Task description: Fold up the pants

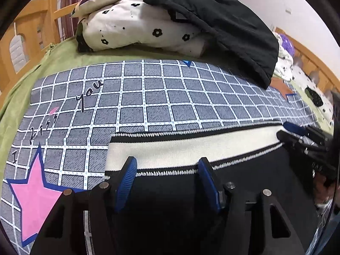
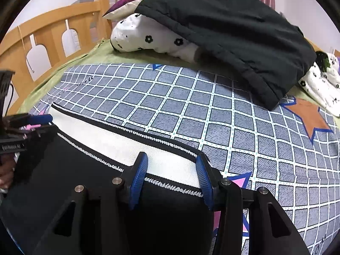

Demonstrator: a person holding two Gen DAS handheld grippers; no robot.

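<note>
Black pants point(image 1: 170, 201) with a wide white waistband point(image 1: 191, 148) edged in black-and-white stitching lie flat on the grey checked bedspread point(image 1: 148, 97). My left gripper point(image 1: 167, 165) is open, its blue-padded jaws straddling the waistband near its left end. My right gripper point(image 2: 172, 165) is open over the waistband point(image 2: 119, 140) at its right end, above the pants point(image 2: 85, 180). The right gripper shows at the right edge of the left wrist view point(image 1: 297, 133); the left gripper shows at the left edge of the right wrist view point(image 2: 31, 121).
A black jacket point(image 1: 223, 25) lies over a white flowered quilt point(image 1: 131, 27) and pillows at the back of the bed. A wooden bed rail point(image 2: 48, 36) runs along the left. More flowered bedding point(image 2: 323, 85) lies at the right.
</note>
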